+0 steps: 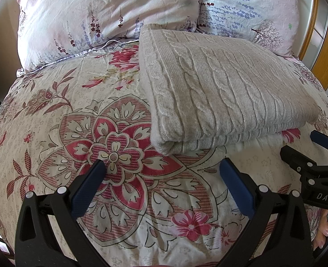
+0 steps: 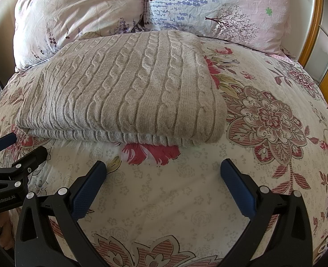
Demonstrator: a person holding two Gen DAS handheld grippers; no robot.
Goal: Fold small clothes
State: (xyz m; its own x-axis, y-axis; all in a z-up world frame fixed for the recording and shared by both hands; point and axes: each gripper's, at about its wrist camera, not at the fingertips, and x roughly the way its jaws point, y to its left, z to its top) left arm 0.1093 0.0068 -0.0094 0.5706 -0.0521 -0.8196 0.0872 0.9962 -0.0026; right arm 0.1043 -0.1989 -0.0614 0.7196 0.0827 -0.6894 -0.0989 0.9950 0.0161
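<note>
A beige sweater [image 1: 226, 89] of thick cable knit lies folded into a flat, rounded rectangle on the bed, its far edge just reaching the pillows. Raised rope-like braids run along its top, with plain ribbed bands between them, and the stacked layers show at the near edge as a soft roll with a ribbed hem underneath. From the right wrist view the same sweater [image 2: 124, 89] sits left of centre, its folded edge facing the camera.

The bedspread [image 1: 119, 155] beneath is thin, slightly creased cotton, cream with large red and pink flower medallions and brown striped leaves. Two pillows [image 1: 86, 17] in crinkled pale pink and lilac fabric, printed with lavender sprigs and a small tree, lean at the head. A wooden frame [image 2: 313, 22] curves at the right.

The left gripper [image 1: 161, 166] hovers near the sweater's front corner, its blue textured pads [image 1: 88, 187] spread wide and holding nothing. The right gripper [image 2: 162, 166] is likewise spread apart and empty, just short of the sweater's hem.

The black plastic bodies read "DAS" in the left view and "GenRobot.AI" in the right.
</note>
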